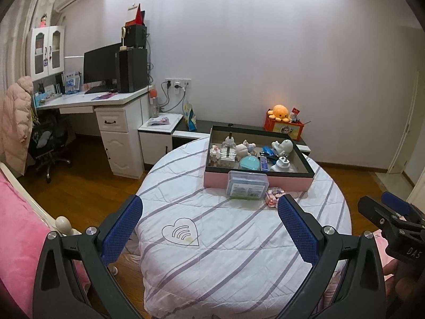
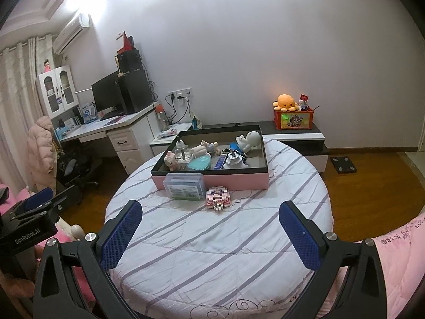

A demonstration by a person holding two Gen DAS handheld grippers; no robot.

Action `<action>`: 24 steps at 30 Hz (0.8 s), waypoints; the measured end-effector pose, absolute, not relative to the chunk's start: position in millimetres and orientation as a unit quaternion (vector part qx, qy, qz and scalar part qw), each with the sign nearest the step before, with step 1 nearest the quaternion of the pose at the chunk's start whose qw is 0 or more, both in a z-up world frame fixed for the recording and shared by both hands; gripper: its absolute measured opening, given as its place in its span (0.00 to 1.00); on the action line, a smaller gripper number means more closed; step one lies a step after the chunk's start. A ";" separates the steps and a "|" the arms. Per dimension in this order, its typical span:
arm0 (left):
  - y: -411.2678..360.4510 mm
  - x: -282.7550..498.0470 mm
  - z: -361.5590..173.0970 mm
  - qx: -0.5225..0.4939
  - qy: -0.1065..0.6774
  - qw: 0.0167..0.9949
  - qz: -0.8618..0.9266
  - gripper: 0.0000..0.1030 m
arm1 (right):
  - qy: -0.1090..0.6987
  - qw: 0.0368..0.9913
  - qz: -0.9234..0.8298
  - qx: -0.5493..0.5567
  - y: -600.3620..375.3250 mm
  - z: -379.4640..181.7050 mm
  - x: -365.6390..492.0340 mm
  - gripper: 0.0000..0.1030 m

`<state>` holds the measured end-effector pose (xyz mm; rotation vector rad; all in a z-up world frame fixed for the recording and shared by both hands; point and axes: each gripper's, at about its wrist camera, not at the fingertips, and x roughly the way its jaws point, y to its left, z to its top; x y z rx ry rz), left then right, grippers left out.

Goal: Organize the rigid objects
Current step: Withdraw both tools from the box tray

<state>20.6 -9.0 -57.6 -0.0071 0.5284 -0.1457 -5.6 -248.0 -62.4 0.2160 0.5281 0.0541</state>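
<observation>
Two items sit outside the pink tray (image 2: 212, 182): a clear box (image 2: 183, 186) touching its front wall and a block toy (image 2: 217, 198) beside it. Both the left gripper (image 1: 209, 228) and right gripper (image 2: 211, 230) hang wide apart, empty. Next likely calls for reaching the toy.

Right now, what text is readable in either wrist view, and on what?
"GenRobot.AI": on the left gripper body, right wrist view.
"DAS": on the right gripper body, left wrist view; possibly cut off.
Clear box label: too small to read.
Pink quilt embroidery: blurred, unreadable.
Orange box: picture only, no legible words.
</observation>
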 end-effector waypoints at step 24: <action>-30.6 62.2 -94.4 0.008 0.314 0.946 -0.080 1.00 | 0.336 0.937 0.011 0.090 -256.1 -113.6 48.4 1.00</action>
